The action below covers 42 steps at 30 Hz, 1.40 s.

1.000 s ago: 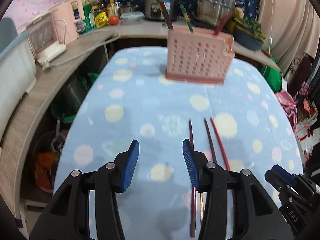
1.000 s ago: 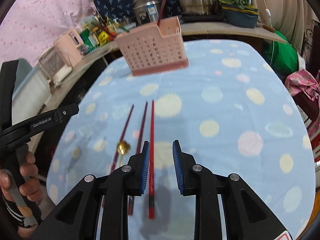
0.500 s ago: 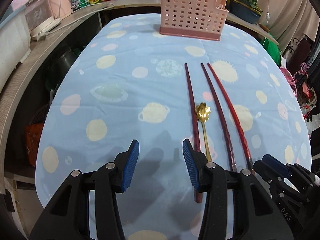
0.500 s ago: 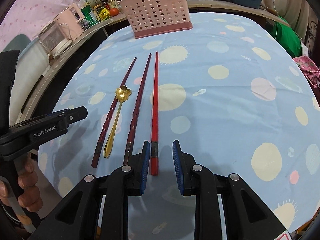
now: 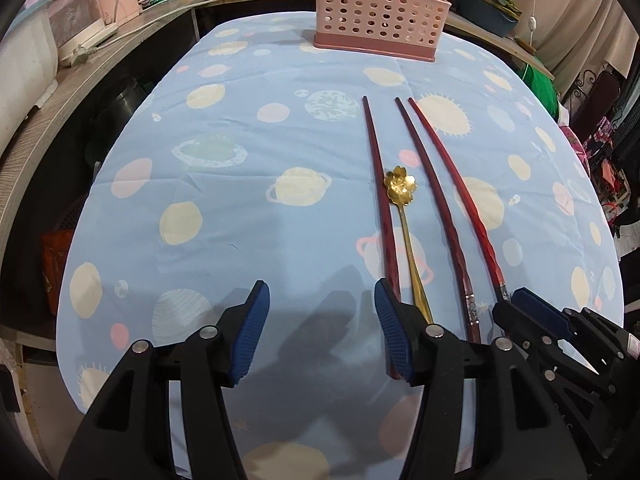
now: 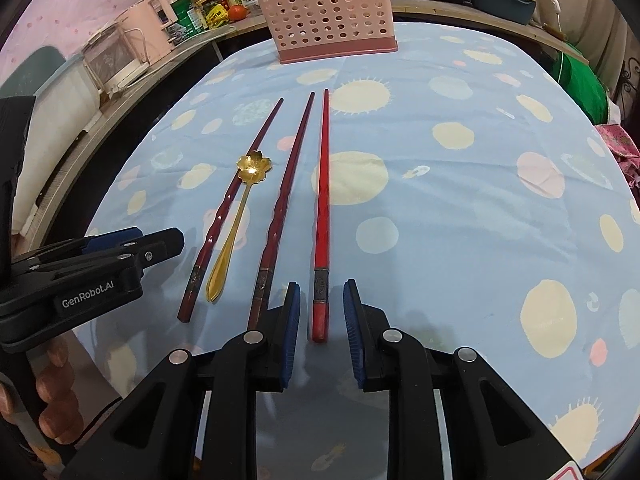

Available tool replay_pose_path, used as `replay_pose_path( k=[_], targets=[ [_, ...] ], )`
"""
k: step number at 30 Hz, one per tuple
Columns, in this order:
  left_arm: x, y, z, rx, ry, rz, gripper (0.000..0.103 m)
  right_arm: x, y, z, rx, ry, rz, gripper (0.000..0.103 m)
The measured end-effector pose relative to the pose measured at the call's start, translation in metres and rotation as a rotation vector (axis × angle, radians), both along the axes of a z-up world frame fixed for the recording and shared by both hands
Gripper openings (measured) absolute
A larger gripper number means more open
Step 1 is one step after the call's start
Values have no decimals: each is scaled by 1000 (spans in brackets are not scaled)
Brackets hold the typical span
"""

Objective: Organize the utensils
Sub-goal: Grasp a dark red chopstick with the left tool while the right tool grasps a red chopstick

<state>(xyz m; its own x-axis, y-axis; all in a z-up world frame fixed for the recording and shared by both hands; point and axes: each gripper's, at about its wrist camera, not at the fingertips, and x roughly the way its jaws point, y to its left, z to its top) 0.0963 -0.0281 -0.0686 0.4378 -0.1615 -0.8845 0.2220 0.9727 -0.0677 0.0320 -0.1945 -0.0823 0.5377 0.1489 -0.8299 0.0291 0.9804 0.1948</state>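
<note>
Planet-print tablecloth [image 6: 460, 208] bears glossy bright-red chopstick [image 6: 322, 200], lying straight

The tablecloth [image 6: 460, 220] is pale blue, printed with cream, pink and mint planets and spiky suns. Beyond the chopsticks stands a pink caddy [image 6: 326, 12] pierced with round holes. Nearest the caddy's right end lies a bright red chopstick [image 6: 322, 200]; left of it, two maroon chopsticks [image 6: 286, 196] and a gold flower-bowled spoon [image 6: 236, 216]. The gripper pads [image 6: 291, 328] are blue on black.
</note>
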Motion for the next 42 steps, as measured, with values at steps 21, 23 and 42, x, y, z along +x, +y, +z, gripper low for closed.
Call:
replay_pose_path(
  k=[21,23,42],
  targets=[
    [-12,-15,-12,-7,28,-59,52,-7,-5,-2,3,-1,-27,7],
    [-13,-15,-11,0,23,-59,50,-7,-5,-2,2,-2,-27,7],
    [-10,-6,-11,14,11,-29,7,-8,-8,-2,19,1,-32,7]
  ],
)
